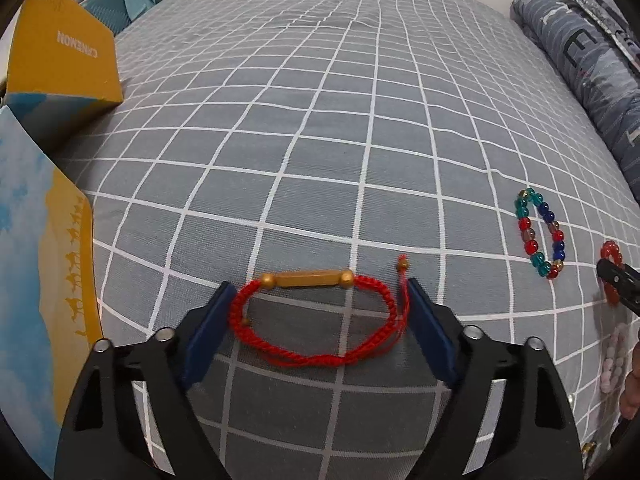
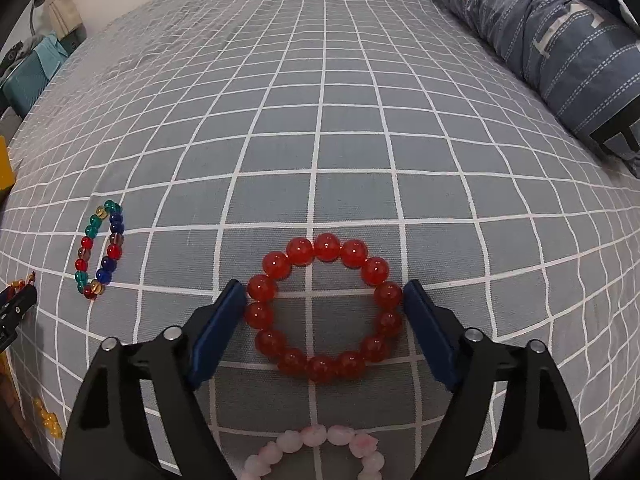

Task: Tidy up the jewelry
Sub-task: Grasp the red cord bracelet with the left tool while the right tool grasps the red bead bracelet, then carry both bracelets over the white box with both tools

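The left gripper is spread wide, its blue pads flanking a red braided cord bracelet with a gold tube bead that lies flat on the grey white-checked bed sheet; nothing is clamped. The right gripper is likewise wide open around a ring of large red glass beads, with a pale pink bead bracelet nearer the camera. Between the two grippers lies a multicoloured bead bracelet. Farther left stands a yellow-and-blue cardboard box; far right, a rolled blue striped quilt.
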Demonstrator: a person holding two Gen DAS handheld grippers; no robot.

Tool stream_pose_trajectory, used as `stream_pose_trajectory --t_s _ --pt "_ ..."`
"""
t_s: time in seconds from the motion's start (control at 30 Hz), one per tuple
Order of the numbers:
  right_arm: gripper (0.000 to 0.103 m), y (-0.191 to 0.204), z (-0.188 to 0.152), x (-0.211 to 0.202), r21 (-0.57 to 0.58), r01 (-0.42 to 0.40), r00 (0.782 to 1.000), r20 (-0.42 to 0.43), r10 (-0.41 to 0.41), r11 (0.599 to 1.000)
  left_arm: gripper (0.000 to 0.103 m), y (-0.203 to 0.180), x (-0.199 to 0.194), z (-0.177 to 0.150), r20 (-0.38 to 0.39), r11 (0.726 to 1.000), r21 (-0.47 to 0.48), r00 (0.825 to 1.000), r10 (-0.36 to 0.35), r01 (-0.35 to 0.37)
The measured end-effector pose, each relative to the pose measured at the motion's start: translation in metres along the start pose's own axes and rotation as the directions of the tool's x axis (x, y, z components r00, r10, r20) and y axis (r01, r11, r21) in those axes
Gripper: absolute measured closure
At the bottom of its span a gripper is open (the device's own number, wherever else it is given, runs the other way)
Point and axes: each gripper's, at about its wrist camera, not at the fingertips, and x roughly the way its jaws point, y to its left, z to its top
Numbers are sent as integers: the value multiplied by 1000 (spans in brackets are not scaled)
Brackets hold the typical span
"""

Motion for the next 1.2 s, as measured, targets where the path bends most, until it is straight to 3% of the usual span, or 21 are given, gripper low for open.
stream_pose_trajectory --t_s 0.23,0.4,0.5,0.53,0.6,0.73,0.8,1.2 --pt "42 -1 0 1 16 -7 1000 -2 7 1000 51 -6 -7 -5 0 999 33 1000 -13 13" --pt "60 -2 -3 -1 28 -2 1000 -3 2 1000 71 -6 -11 -7 -1 999 44 1000 -22 22" --pt "78 -4 -5 -2 38 8 1000 -3 -8 999 77 -2 -12 -7 3 999 34 1000 -20 19" --pt "78 -4 -4 -3 40 7 1000 -2 -7 999 78 -1 -12 -7 5 999 28 1000 -21 21" --pt "78 -3 -5 -4 43 6 1000 6 -7 999 99 1 -14 -7 12 1000 18 1000 -18 17" --pt "79 -3 -5 -10 55 7 999 31 -9 998 99 4 -17 -6 22 999 11 999 -31 30" --pt "90 -1 -6 -14 48 14 999 47 -16 999 99 4 -18 -6 25 999 11 999 -30 30" --pt "90 3 -10 -37 42 13 991 133 -18 999 99 5 -36 -7 84 999 8 996 -40 39"
